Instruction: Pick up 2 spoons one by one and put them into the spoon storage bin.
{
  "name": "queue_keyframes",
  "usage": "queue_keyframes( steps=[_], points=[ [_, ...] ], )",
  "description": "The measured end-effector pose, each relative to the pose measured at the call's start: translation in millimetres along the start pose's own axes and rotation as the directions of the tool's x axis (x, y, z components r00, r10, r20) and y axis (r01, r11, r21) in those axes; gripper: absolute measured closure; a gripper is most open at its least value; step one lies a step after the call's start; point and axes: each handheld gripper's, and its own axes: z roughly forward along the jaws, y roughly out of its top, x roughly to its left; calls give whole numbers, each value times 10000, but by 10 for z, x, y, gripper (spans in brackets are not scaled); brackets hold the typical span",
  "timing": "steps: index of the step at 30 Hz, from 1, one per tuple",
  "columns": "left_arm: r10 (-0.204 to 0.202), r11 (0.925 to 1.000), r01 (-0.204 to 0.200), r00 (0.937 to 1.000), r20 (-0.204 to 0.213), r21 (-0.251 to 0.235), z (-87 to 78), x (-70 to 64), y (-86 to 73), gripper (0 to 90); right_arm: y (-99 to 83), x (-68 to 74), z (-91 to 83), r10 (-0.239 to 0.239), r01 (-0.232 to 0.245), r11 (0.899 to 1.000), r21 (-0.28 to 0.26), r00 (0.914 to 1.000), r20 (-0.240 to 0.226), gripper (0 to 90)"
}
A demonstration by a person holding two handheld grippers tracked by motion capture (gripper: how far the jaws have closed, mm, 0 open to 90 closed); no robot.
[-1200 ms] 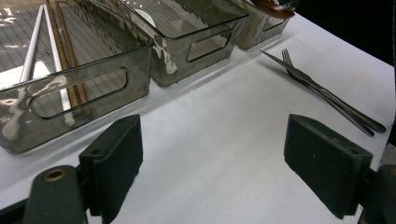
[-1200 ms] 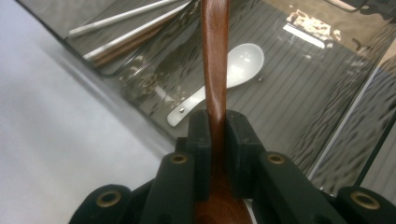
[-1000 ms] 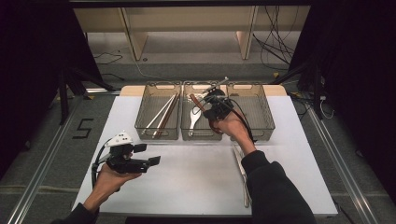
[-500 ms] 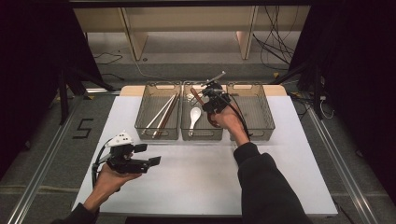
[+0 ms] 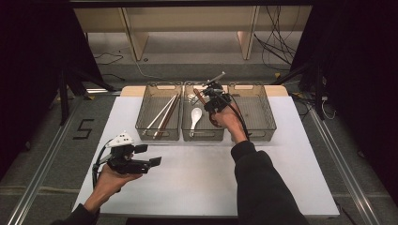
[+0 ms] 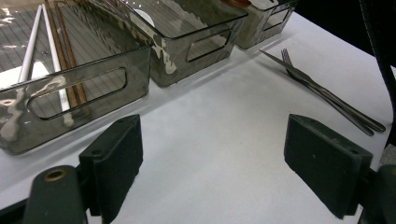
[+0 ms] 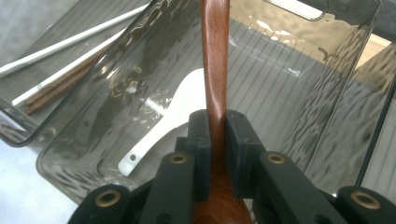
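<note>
I hold the wooden spoon pinched in my right gripper over the middle bin, where a white spoon already lies; chopsticks fill the left bin. I judge sorting about half done: a fork and knife wait on the white table. My left gripper rests spread. Dark floor and cables lie beyond.

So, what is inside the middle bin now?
The middle bin holds a white spoon. The right claw, shut on a wooden spoon, hangs above it. The hand covers part of the bin floor.
</note>
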Motion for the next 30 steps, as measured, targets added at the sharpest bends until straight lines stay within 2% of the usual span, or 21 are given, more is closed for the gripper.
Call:
queue_keyframes(
  steps=[12, 19, 25, 30],
  points=[
    [-12, 10000, 12, 10000, 1, -22, -5, 1, 1, 190, 15, 52, 125, 75, -75, 10000, 63, 10000, -36, 809],
    [7, 10000, -7, 10000, 7, 3, 2, -1, 0, 190, 10, 63, 95, 45, -46, 10000, -47, 9994, -333, 751],
    [-7, 10000, 7, 10000, -11, 7, -2, 5, -2, 190, -16, 33, -14, -16, 4, 9998, -196, 9983, -588, 673],
    [-10, 10000, 10, 10000, 2, 7, 3, 4, -3, 190, -92, 14, -146, -181, 149, 9991, -397, 9965, -819, 534]
  ],
)
